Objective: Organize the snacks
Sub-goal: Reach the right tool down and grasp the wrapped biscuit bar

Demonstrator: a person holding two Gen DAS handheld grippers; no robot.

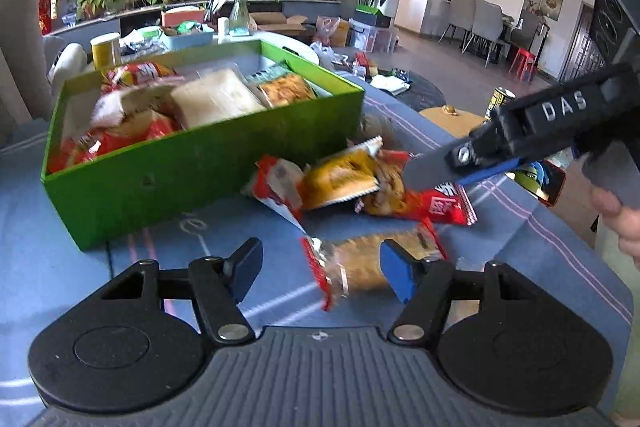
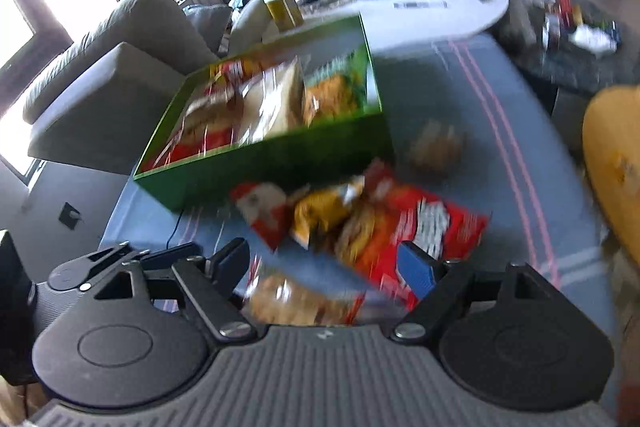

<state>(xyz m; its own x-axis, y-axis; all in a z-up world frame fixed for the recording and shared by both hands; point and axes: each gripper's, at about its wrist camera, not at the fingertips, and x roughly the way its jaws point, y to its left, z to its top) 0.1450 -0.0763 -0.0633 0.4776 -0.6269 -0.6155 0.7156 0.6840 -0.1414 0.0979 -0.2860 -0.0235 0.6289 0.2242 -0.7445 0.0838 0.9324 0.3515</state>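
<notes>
A green box (image 1: 180, 179) (image 2: 280, 163) holding several snack packets stands on the blue cloth. In front of it lies a loose heap: a red-and-white packet (image 1: 276, 183) (image 2: 260, 211), a yellow packet (image 1: 340, 179) (image 2: 324, 211) and a large red packet (image 1: 440, 205) (image 2: 424, 227). My left gripper (image 1: 322, 271) is open just above the cloth; a clear biscuit packet with red ends (image 1: 360, 267) (image 2: 296, 299) lies by its blue finger, and the black finger is clear of it. My right gripper (image 2: 324, 267) (image 1: 440, 175) hangs wide open over the heap, holding nothing.
A round brown bun-like item (image 2: 436, 147) lies right of the box. A can (image 1: 500, 101), a gold lid (image 1: 448, 115) and another colourful can (image 1: 536, 179) sit at the cloth's right edge. Behind are a yellow canister (image 1: 106, 49), a grey sofa (image 2: 120, 67) and a white table (image 2: 440, 11).
</notes>
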